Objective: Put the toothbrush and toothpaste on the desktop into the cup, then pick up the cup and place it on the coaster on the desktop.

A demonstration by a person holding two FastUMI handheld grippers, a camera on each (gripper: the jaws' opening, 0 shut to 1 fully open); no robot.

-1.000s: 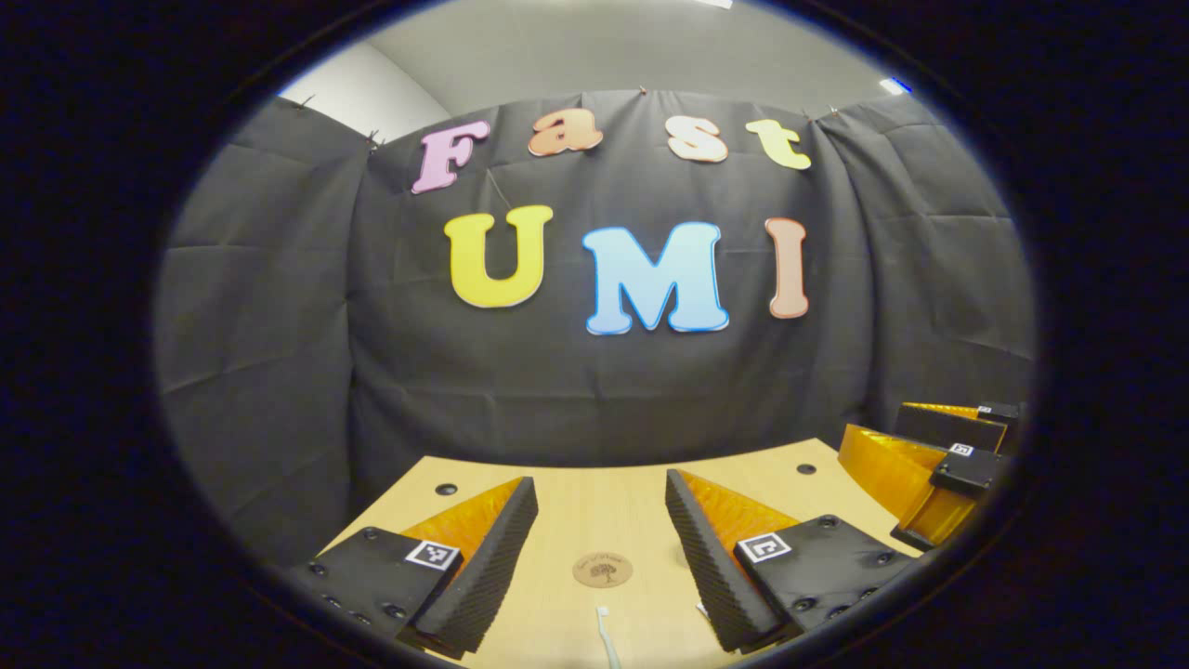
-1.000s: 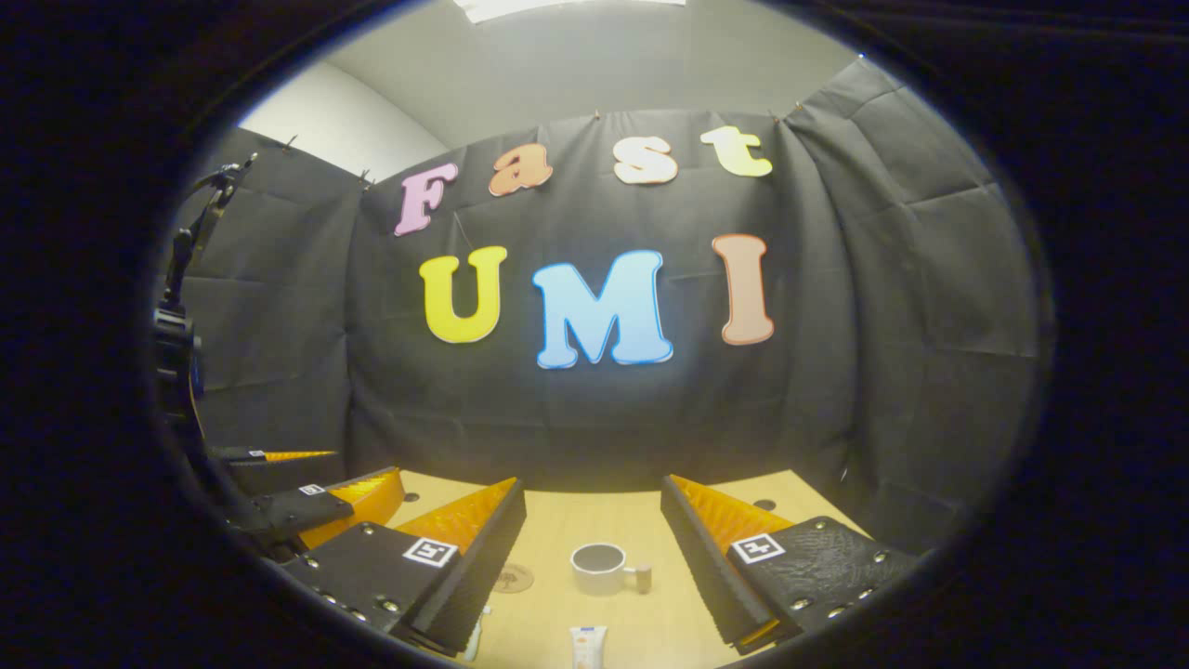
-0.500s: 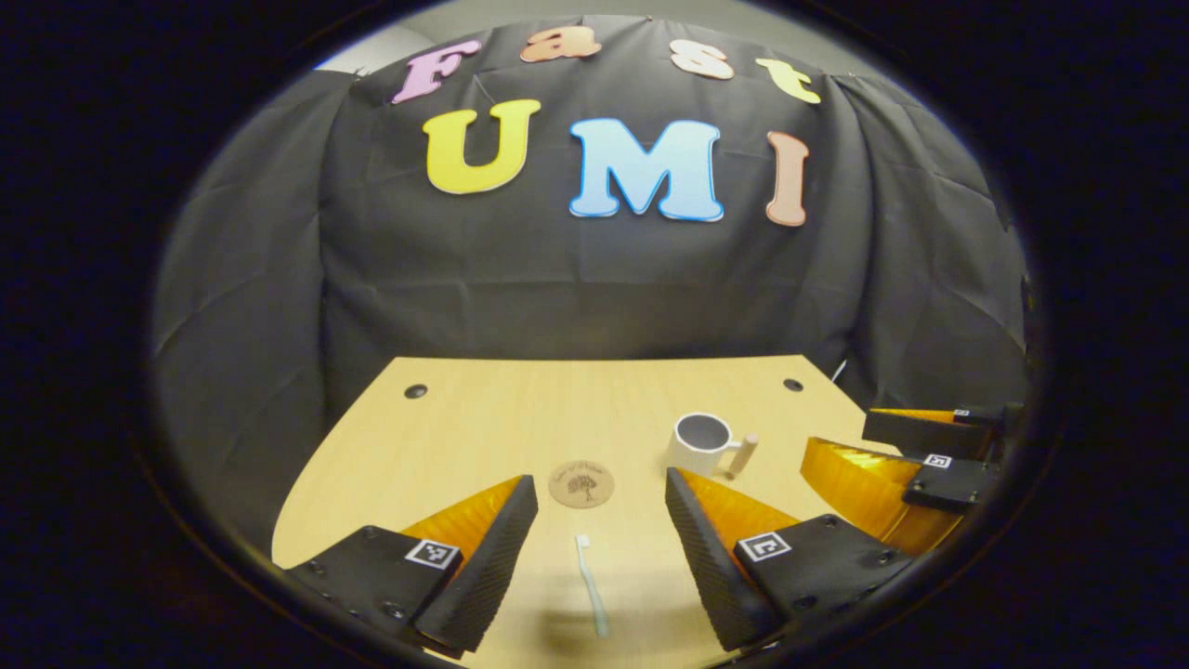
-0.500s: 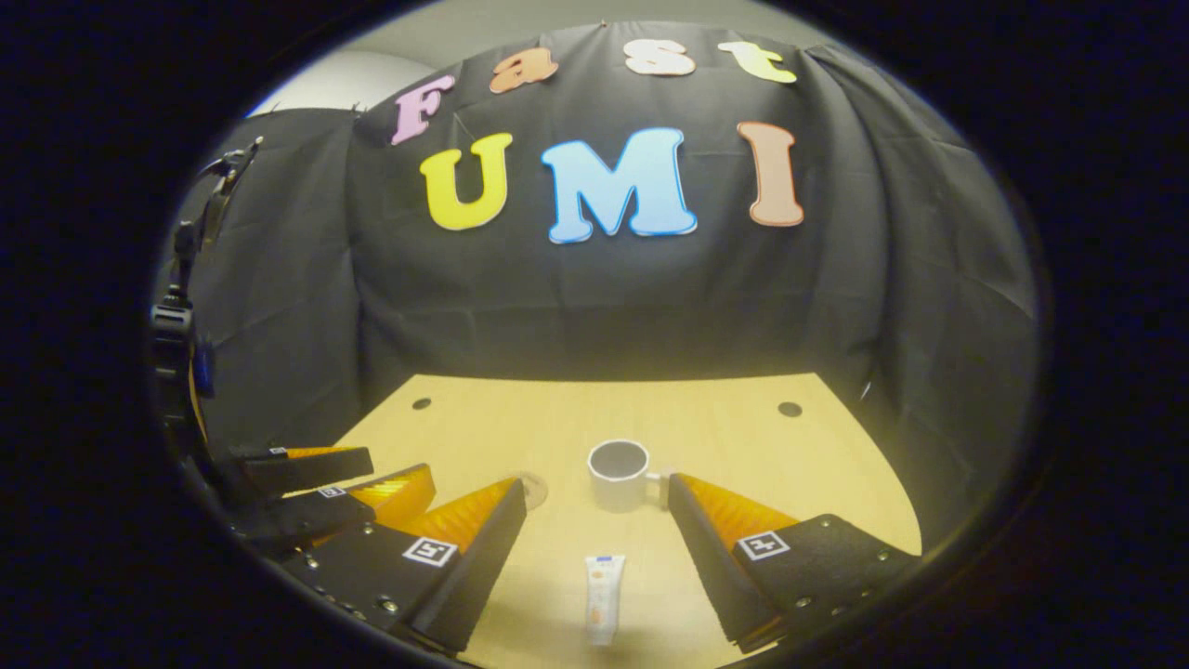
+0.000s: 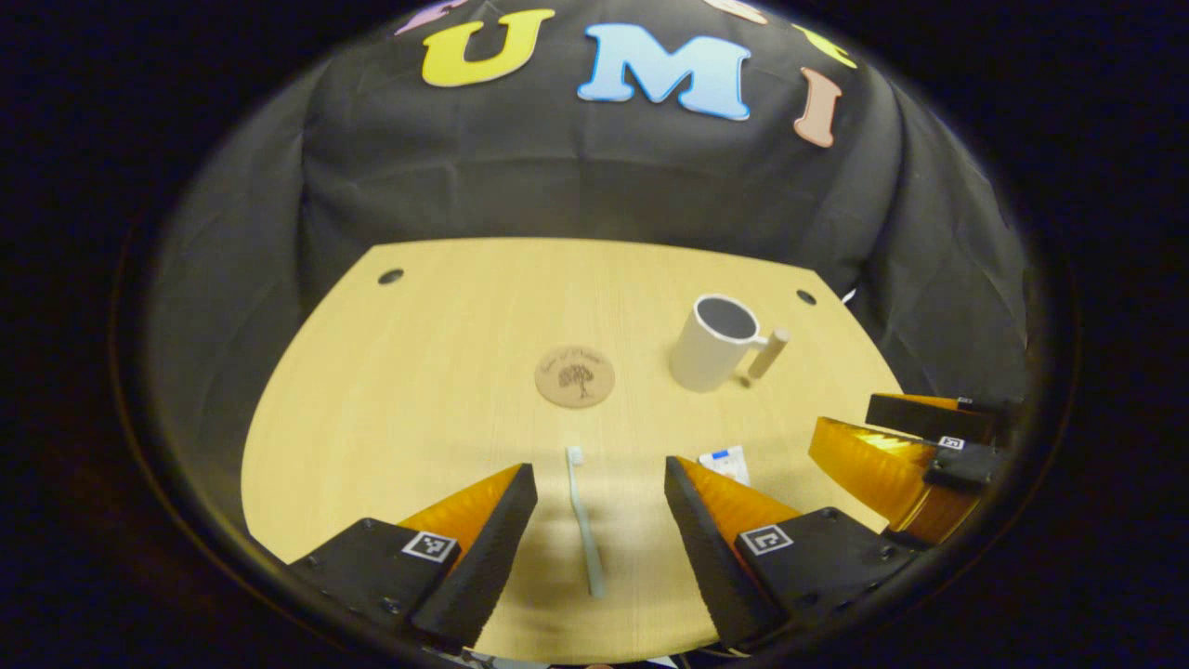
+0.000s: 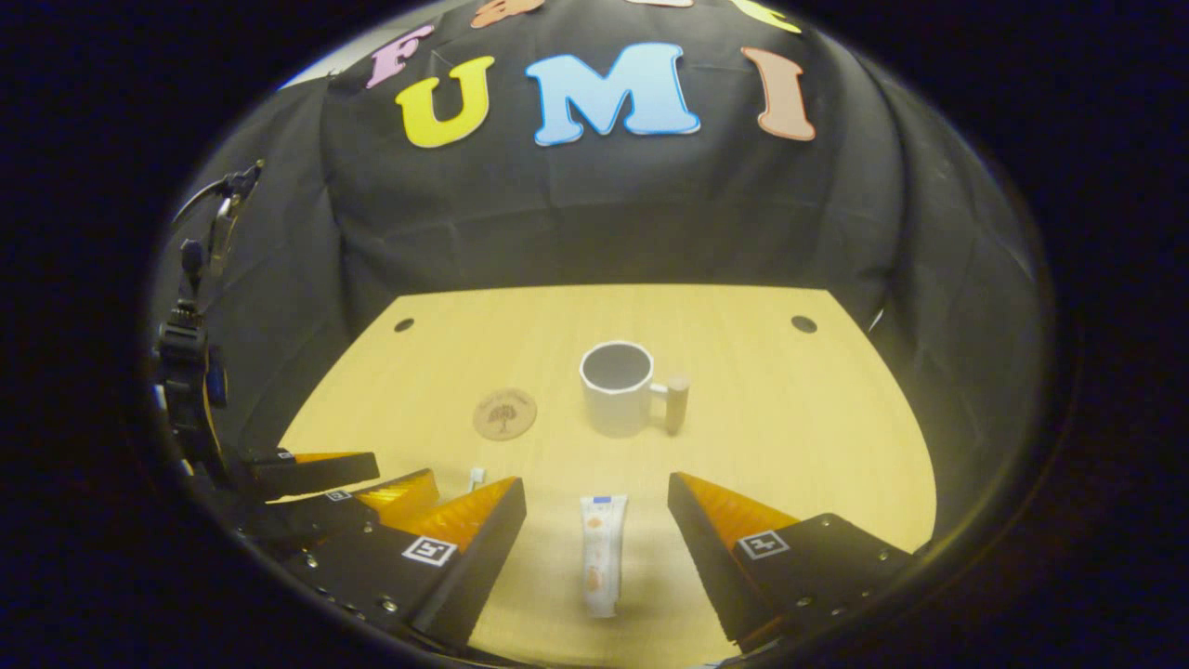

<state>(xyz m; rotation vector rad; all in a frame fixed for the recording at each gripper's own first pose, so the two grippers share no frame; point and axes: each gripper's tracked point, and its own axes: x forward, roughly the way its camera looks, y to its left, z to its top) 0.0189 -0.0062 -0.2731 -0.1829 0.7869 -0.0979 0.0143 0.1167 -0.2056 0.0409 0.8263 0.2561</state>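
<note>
A pale toothbrush (image 5: 583, 520) lies on the wooden desktop (image 5: 418, 390), head pointing away, right between the fingers of my open left gripper (image 5: 599, 483), which hovers above it. In the right gripper view a white toothpaste tube (image 6: 600, 565) lies lengthwise between the fingers of my open right gripper (image 6: 597, 497). The white cup (image 6: 617, 388) (image 5: 713, 343) with a wooden handle stands upright and empty beyond the tube. A round wooden coaster (image 5: 575, 375) (image 6: 504, 413) lies to the cup's left. The tube's end (image 5: 725, 462) peeks out beside my left gripper's right finger.
Black cloth walls close the desk at the back and sides. Small dark holes (image 5: 391, 276) (image 5: 805, 297) mark the desk's far corners. The other gripper (image 5: 915, 446) (image 6: 325, 474) sits close beside each one. A dark stand with cables (image 6: 190, 334) rises at the left of the right gripper view.
Both views have tilted downward, bringing more of the desk into sight. The toothbrush and the tube now lie fully between the respective fingers; cup and coaster appear farther up.
</note>
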